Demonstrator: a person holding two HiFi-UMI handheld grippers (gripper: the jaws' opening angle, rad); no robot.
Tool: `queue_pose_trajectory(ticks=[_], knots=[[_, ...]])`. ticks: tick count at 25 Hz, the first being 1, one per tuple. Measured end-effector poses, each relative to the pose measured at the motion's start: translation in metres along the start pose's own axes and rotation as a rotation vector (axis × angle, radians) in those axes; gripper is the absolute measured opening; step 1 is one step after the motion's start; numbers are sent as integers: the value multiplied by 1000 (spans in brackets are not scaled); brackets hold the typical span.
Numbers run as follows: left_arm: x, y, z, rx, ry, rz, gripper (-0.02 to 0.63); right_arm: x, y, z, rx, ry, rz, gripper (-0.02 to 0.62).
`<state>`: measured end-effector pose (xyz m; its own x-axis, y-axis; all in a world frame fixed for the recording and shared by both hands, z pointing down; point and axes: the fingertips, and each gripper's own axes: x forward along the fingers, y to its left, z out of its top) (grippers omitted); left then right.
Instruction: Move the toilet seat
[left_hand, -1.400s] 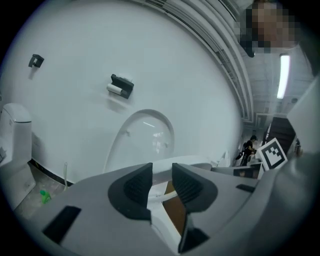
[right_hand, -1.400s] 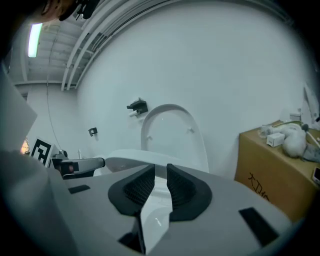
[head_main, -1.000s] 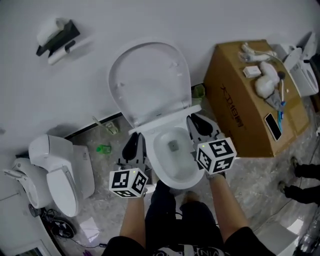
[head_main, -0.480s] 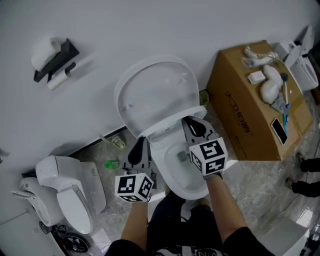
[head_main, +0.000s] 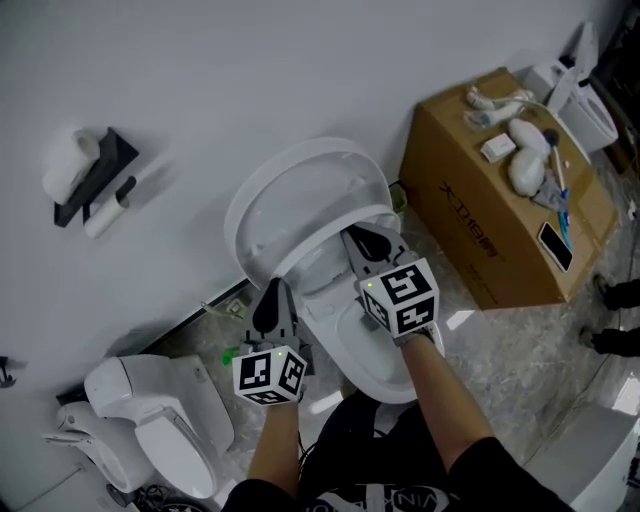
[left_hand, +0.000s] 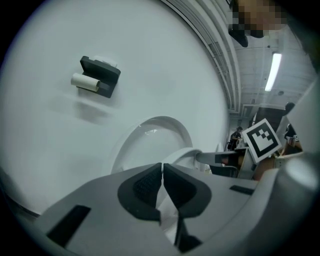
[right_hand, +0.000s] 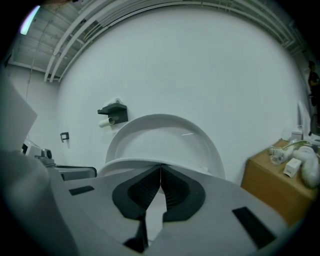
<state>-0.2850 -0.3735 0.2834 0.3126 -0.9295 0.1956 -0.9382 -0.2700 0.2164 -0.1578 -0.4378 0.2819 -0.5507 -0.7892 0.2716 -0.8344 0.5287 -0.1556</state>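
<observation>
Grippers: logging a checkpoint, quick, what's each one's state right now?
Left gripper: shut, jaws just closed further, nothing held.
Right gripper: shut, nothing held.

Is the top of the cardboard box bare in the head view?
No, the cardboard box carries several white items and a dark phone-like slab on its top.

Head view steeply down; L/R gripper views low, fwd, close; shared: toilet lid (head_main: 300, 195)

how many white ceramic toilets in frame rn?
3. Middle toilet, lid raised; lower-left toilet; upper-right toilet behind the brown cardboard box. Pale shape at the lower right edge may be another.
</observation>
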Motion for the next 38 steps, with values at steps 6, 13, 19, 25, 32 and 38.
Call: queue_pose_trajectory(ticks=[6,13,19,25,32,38], knots=[[17,13,5,51,19,-11,11,21,-4,7,-10,-12,-10,9],[26,21,7,99,56,-22,8,38,-1,5,-1,-20,-11,9],[29,21,6,136,70,-6,8,46,6,2,13,-19,-7,9],[28,18,7,64,96,-67,8,35,2,1,3,-11,7,9],[7,32,12,3,34,-53,8,-31,-21,-10,26,-55,54,9],[-34,8,19,108,8,-4,5,-105,-32,-13,-12,-63,70,9]])
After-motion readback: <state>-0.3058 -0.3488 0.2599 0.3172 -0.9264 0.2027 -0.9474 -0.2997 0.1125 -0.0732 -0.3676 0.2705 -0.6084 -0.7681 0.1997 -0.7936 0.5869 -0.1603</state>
